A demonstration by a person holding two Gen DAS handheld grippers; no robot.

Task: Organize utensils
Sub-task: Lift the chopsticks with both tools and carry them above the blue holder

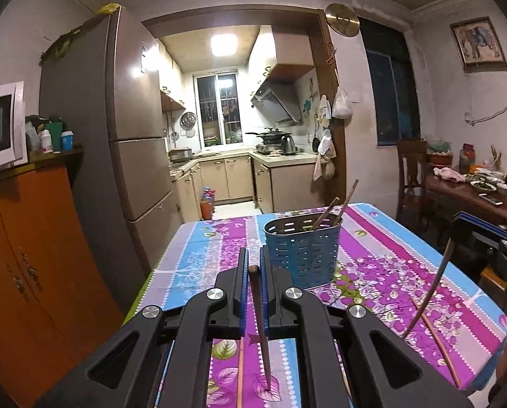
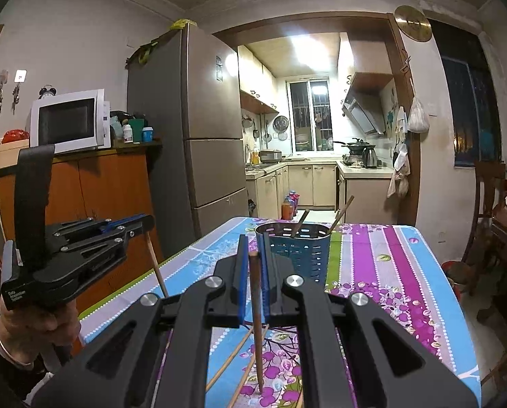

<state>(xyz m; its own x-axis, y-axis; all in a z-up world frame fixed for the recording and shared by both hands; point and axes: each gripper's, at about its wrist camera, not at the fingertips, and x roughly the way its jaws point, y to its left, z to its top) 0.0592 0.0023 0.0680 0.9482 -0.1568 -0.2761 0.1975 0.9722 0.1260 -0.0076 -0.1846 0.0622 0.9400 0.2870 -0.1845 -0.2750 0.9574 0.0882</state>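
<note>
Microwave (image 2: 68, 122) whole only from right wrist.

A bright ceiling light (image 1: 223, 45) floods the kitchen beyond a wood-framed doorway, while a tall fridge (image 2: 199, 142), an orange cabinet (image 1: 32, 265) bearing a white microwave (image 2: 70, 121) and a dark window (image 1: 391, 95) line the dimmer near room.

2 hand-held grippers (image 1: 253, 261) each hold 1 chopstick (image 1: 258, 306), 2 chopsticks stand in 1 holder (image 1: 302, 248).
</note>
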